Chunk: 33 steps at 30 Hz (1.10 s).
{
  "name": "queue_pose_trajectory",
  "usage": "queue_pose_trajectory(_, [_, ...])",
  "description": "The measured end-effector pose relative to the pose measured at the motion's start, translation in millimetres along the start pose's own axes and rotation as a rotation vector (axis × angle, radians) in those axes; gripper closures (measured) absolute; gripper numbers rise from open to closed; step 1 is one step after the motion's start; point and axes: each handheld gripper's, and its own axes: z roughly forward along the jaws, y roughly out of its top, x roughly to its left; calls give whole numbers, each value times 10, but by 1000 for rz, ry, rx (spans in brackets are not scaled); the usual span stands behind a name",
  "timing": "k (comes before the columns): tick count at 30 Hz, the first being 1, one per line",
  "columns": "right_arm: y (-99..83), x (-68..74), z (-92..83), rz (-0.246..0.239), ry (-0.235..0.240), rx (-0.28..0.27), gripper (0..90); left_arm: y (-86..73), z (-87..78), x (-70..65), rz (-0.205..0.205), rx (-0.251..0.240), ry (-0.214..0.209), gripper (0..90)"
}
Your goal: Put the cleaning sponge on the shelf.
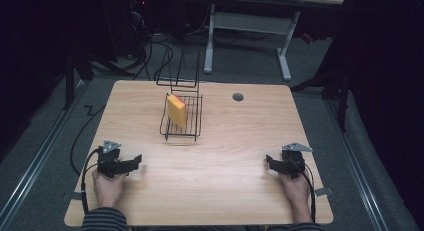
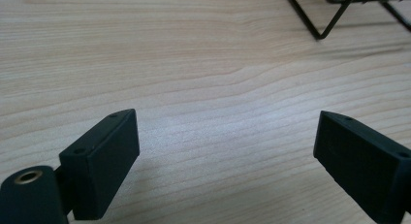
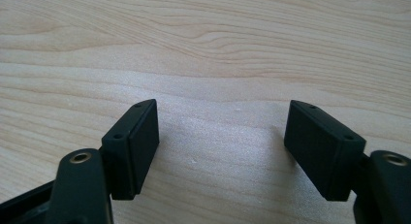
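High view: a wooden table (image 1: 225, 191) fills the middle of the frame. Just above centre stands a black wire rack (image 1: 182, 122) with a yellow sponge (image 1: 176, 111) upright between its wires. At lower left the left gripper (image 1: 136, 161) rests on the table in the person's hand, pointing right; at lower right the right gripper (image 1: 269, 162) rests likewise, pointing left. Both are well apart from the rack.

Left gripper view: the two black jaws stand wide apart with bare wood between them, holding nothing. A corner of the wire rack (image 2: 339, 10) shows at the upper right.

Right gripper view: the jaws stand open, somewhat less wide, over bare wood grain, holding nothing.

Judged from this, the work has the sponge seated in the rack and both hands at rest. Any next move on the sponge would call for a reach up-frame toward the rack with jaws open.
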Motion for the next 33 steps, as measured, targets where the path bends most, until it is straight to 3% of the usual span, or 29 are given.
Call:
queue_pose_trajectory(11, [0, 3, -1, 2, 0, 1, 287, -17, 90, 1, 6, 15, 30, 101])
queue_pose_trajectory(15, [0, -2, 1, -2, 0, -2, 287, -21, 114, -17, 27, 28, 46, 101])
queue_pose_trajectory(16, [0, -3, 2, -3, 0, -3, 287, -17, 124, -33, 48, 34, 59, 102])
queue_pose_trajectory(23, [0, -3, 0, -3, 0, 0, 287, -4, 147, -61, 70, 46, 64, 98])
queue_pose_trajectory(33, [0, -2, 0, -5, 2, -1, 287, -8, 146, -67, 68, 43, 66, 103])
